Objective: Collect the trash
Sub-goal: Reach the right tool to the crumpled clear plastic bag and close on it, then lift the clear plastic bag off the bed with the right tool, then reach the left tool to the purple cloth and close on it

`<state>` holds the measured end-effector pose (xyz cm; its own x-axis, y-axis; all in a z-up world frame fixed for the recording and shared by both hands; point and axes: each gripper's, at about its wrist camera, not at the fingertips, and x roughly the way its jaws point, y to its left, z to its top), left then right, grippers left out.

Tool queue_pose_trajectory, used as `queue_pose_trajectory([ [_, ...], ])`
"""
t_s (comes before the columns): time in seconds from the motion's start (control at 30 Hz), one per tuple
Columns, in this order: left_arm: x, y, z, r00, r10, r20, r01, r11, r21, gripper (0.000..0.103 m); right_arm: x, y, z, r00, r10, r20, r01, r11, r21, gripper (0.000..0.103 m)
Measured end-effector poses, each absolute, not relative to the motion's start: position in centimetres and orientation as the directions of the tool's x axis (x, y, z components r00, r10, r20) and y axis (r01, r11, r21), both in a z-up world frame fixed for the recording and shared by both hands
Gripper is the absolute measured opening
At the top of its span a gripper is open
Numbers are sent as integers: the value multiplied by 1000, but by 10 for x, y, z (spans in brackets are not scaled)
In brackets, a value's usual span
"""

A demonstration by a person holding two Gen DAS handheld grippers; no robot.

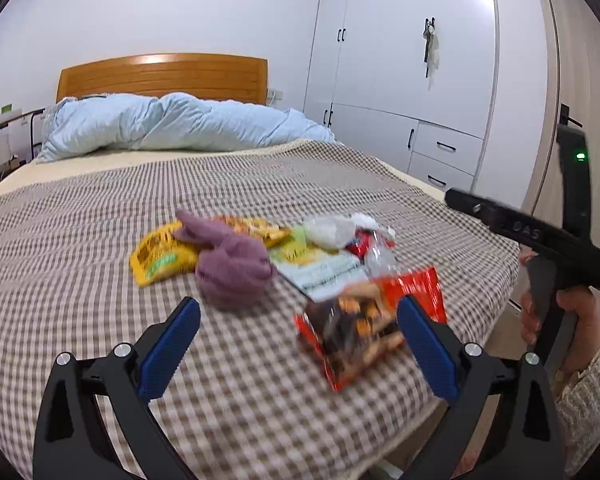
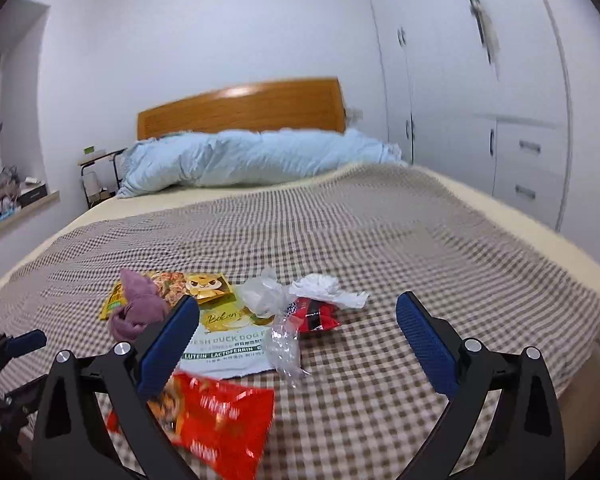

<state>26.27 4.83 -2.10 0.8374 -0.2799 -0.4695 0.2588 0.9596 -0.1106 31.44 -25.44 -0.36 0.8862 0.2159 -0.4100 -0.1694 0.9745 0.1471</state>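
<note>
The left tool (image 1: 298,346) is spread wide and grips nothing; its two fingers are black angular arms with silver rivets, each faced with a ribbed blue pad (image 1: 170,348). Between the pads, toward the right one in the lower centre of the left wrist view, lies a glossy red snack bag (image 1: 364,332) with a crinkled foil surface; its print is blurred and unreadable. The right tool (image 2: 298,346) is likewise released, with identical blue ribbed pads, and holds nothing; in the left wrist view its black handle, lettered "DAS", sits at the right edge, gripped by a hand (image 1: 560,316) in a pale knitted sleeve. Beyond the red bag, in the centre of both views, the remaining trash forms a loose cluster on the bed: a flat white and green pouch (image 2: 228,344) printed "Bokan" and "FRESH DUCK DOG F…", with "LUTEIN LACTOFERRIN" below; a crumpled clear plastic wrapper (image 2: 286,346); a small red and black packet (image 2: 316,314); a wad of white tissue (image 2: 324,288); and a yellow packet (image 2: 196,288) bearing a cartoon lion. A soft, fuzzy mauve sock (image 1: 228,264) lies partly on the yellow packet. All items rest on a brown and white checked woven bedspread (image 1: 260,184). In the upper half of both views are a rumpled pale blue quilt (image 1: 180,124), a curved orange wooden headboard (image 1: 162,76) and a smooth white wardrobe (image 1: 412,60) with dark handles.
</note>
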Motion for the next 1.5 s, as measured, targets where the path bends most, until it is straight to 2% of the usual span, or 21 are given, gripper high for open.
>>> queue_pose_trajectory([
  [0.13, 282, 46, -12, 849, -272, -453, 258, 961, -94, 95, 353, -242, -16, 799, 226, -557, -169, 974, 154, 95],
  [0.23, 298, 45, -8, 847, -273, -455, 261, 961, -91, 96, 372, -228, -27, 747, 229, -624, -184, 973, 137, 93],
  [0.27, 302, 45, -8, 848, -271, -456, 261, 961, -88, 96, 379, -226, -31, 726, 227, -649, -180, 974, 139, 88],
  [0.3, 306, 46, -7, 850, -265, -454, 255, 963, -85, 95, 383, -225, -34, 710, 231, -665, -180, 973, 146, 69],
  [0.33, 310, 48, -8, 852, -261, -454, 247, 965, -90, 96, 388, -225, -41, 684, 241, -688, -170, 971, 170, 62],
  [0.5, 324, 60, -18, 843, -258, -472, 216, 966, -141, 96, 403, -224, -66, 597, 257, -760, -146, 966, 213, 61],
  [0.57, 328, 61, -21, 838, -257, -482, 210, 966, -149, 96, 404, -222, -71, 582, 247, -774, -146, 969, 199, 47],
  [0.6, 329, 62, -24, 834, -258, -487, 208, 966, -155, 96, 404, -223, -73, 575, 247, -780, -145, 969, 201, 37],
  [0.8, 333, 62, -33, 823, -245, -512, 191, 969, -157, 96, 397, -226, -65, 622, 248, -743, -131, 968, 213, 35],
  [1.07, 336, 65, -34, 826, -200, -527, 148, 979, -141, 96, 376, -257, -44, 734, 229, -639, -60, 959, 276, 35],
  [1.3, 352, 60, -27, 831, -201, -519, 136, 978, -161, 95, 378, -272, -39, 752, 245, -612, -32, 941, 337, 35],
  [1.5, 367, 51, -39, 813, -110, -572, 65, 993, -99, 95, 370, -268, -38, 766, 225, -602, -30, 948, 316, 35],
])
